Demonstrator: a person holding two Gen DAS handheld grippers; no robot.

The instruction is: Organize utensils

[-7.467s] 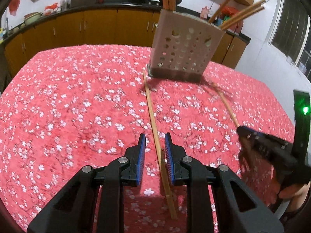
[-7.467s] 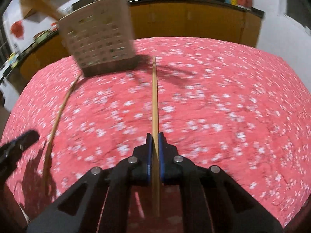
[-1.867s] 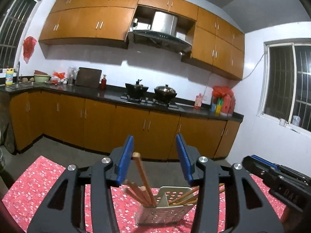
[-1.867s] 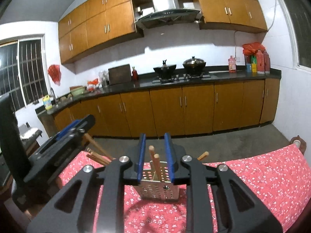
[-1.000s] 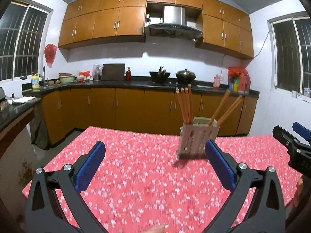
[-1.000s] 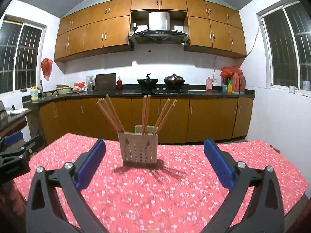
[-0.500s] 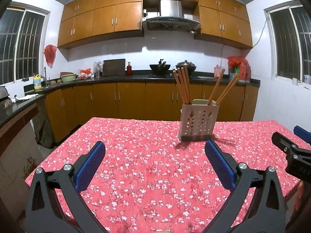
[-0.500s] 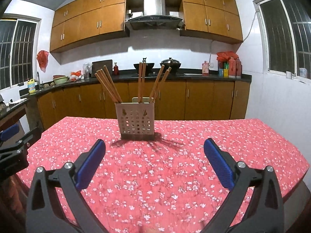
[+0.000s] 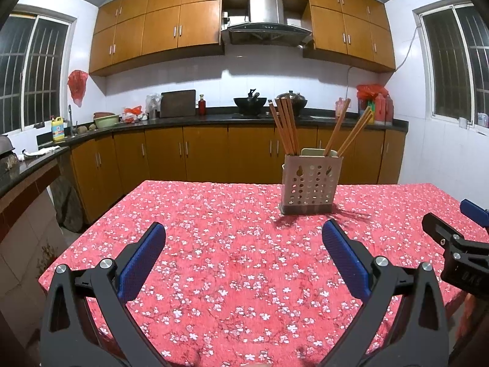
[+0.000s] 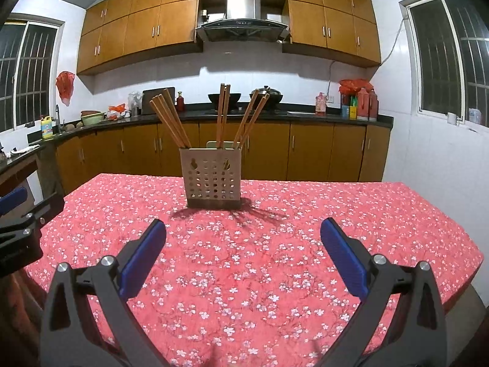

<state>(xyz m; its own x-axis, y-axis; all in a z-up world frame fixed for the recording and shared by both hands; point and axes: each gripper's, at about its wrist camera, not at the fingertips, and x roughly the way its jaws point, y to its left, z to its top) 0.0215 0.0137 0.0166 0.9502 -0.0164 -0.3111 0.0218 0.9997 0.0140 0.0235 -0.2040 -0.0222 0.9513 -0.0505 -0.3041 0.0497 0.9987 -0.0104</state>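
A perforated holder (image 10: 213,177) stands near the table's (image 10: 382,214) far edge, with chopsticks (image 10: 169,118) leaning upright inside. The left gripper (image 9: 243,260) and right gripper (image 10: 243,257) hover above the near edge, jaws spread wide, holding nothing.

Two wrist fisheyes, near table (image 9: 214,202) edge, facing kitchen counters.
Left view sits left, right view right; both look level across the table, sharing the chopstick holder (image 9: 311,188) (image 10: 213,180) toward the far edge.
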